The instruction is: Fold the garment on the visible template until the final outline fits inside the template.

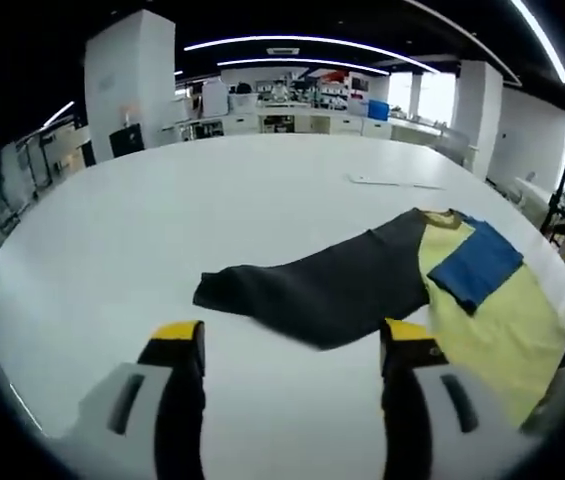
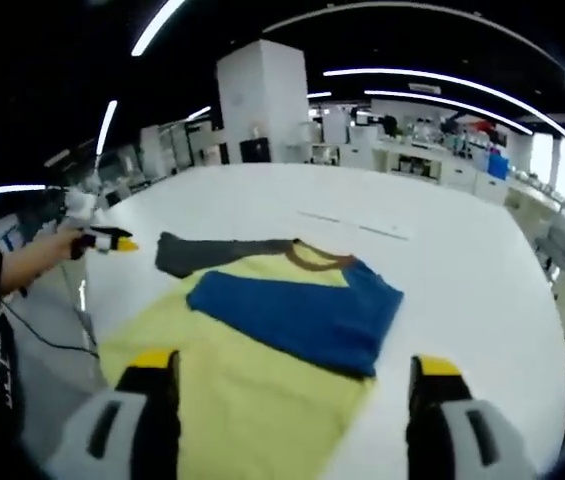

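Your left tongs [image 1: 293,350] are apart and hold nothing, just before the dark grey sleeve [image 1: 312,285] of the garment [image 2: 262,340]. Your right tongs [image 2: 293,378] are also apart, above the yellow part. The garment lies flat on the white table [image 1: 212,200], its blue sleeve [image 2: 297,310] folded over the yellow.

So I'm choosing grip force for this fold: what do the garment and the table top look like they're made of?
The garment looks like soft matte knit fabric, perhaps cotton jersey: yellow body, blue and dark grey sleeves, lying limp with shallow wrinkles. The table top looks like smooth white laminate or painted board with a faint sheen; which one is unclear.
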The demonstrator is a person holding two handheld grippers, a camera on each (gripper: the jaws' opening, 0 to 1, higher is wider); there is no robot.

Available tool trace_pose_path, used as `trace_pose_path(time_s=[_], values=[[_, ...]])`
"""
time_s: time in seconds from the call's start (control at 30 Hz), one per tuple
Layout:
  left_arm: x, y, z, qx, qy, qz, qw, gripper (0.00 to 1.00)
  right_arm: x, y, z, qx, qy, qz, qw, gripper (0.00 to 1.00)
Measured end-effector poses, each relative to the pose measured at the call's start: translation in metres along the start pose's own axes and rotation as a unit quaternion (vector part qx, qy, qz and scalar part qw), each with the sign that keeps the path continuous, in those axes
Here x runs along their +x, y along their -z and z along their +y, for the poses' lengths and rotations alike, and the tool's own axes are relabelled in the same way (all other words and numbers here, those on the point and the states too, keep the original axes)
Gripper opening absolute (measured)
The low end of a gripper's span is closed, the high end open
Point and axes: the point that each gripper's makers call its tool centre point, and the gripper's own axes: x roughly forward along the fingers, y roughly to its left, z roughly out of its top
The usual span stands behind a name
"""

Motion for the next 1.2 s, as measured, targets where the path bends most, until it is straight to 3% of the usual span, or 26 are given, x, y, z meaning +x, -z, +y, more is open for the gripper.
trace_pose_path(time_s=[0.13, 0.23, 0.53, 0.6, 0.7, 0.93, 1.1, 1.2], values=[[0.007, -0.004, 0.008, -0.005, -0.013, -0.014, 0.9998, 0.54, -0.008, 0.001, -0.002, 0.004, 0.006, -0.001, 1.0, 0.93], [0.021, -0.005, 0.024, -0.005, -0.022, -0.013, 0.9997, 0.44, -0.013, 0.002, -0.002, 0.009, 0.014, -0.004, 0.9999, 0.92], [0.038, 0.009, 0.032, -0.037, -0.031, -0.002, 0.9988, 0.29, -0.026, 0.003, 0.0, 0.001, 0.02, -0.006, 0.9998, 0.92], [0.044, 0.011, 0.043, -0.054, -0.047, -0.009, 0.9974, 0.25, -0.028, 0.001, 0.0, 0.002, 0.024, -0.01, 0.9997, 0.92], [0.048, 0.014, 0.044, -0.07, -0.046, -0.007, 0.9965, 0.19, -0.029, 0.0, -0.001, 0.006, 0.03, -0.014, 0.9994, 0.92], [0.053, 0.019, 0.029, -0.082, -0.029, 0.002, 0.9962, 0.17, -0.032, 0.001, 0.0, 0.008, 0.033, -0.014, 0.9993, 0.92], [0.062, 0.022, 0.033, -0.094, -0.021, 0.01, 0.9953, 0.11, -0.033, -0.003, 0.004, -0.004, 0.026, -0.021, 0.9994, 0.94], [0.062, 0.024, 0.026, -0.097, -0.018, 0.018, 0.995, 0.11, -0.033, -0.001, 0.007, -0.008, 0.02, -0.016, 0.9996, 0.95]])
